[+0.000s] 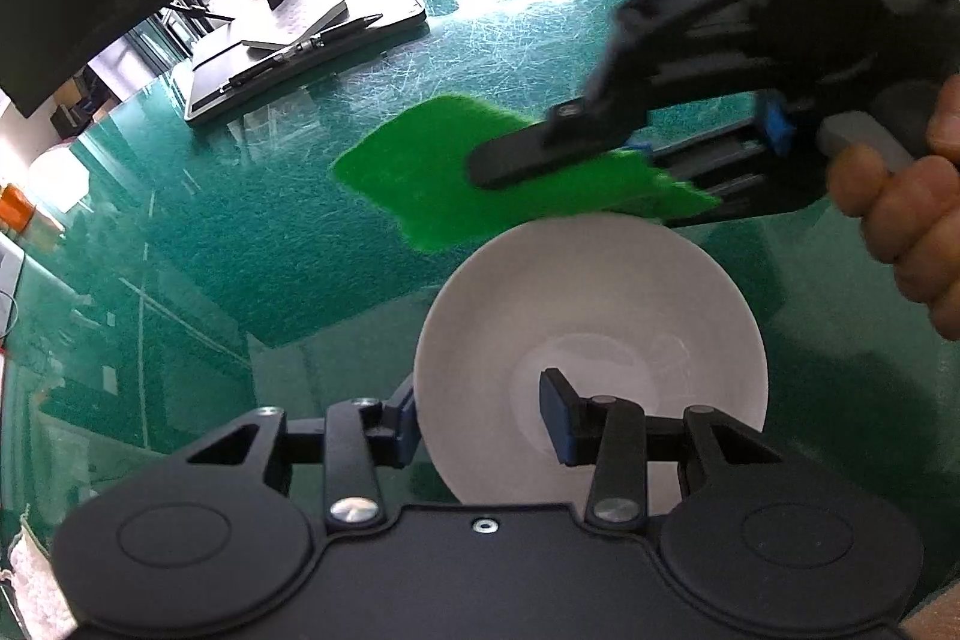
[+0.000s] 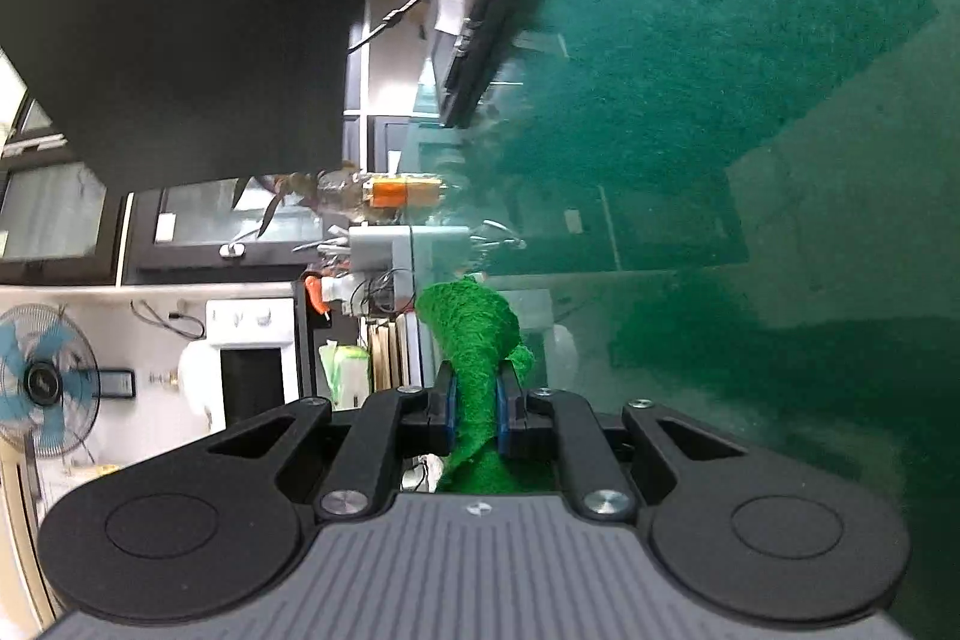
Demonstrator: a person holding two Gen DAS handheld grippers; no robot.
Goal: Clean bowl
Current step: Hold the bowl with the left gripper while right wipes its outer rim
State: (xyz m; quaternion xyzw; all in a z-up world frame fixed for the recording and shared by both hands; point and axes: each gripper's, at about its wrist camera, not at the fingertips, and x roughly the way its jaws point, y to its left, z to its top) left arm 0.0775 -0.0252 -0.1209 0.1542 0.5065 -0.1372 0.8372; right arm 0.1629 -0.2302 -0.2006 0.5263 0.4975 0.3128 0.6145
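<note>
White and glossy, the bowl is standing upright on the green table, near the front of the left wrist view. I am judging it ceramic or hard plastic: stiff, smooth, likely slippery once wet, and liable to chip if it is knocked against the table.

Starting at the left, my left gripper is straddling the bowl's near wall, one finger outside the rim and the other inside the hollow. The jaws are standing apart and I cannot confirm that either pad is pressing the wall, so I am recording no firm hold. In my judgement the rim is the proper place to take it, pinched through the wall, since the curved outside offers nothing else to grip. A light bowl will skate under a wipe unless that pinch is made.

Moving right, the scouring pad is hanging in the air just beyond the bowl's far rim, not touching it as far as I can see. It is soft, limp and light; it is folding in the right wrist view and drooping past the fingers.

At the far right, my right gripper is clamped on the pad's near edge, jaws closed tight on it. The bowl's inside is looking clean, though glare is hiding fine marks.
</note>
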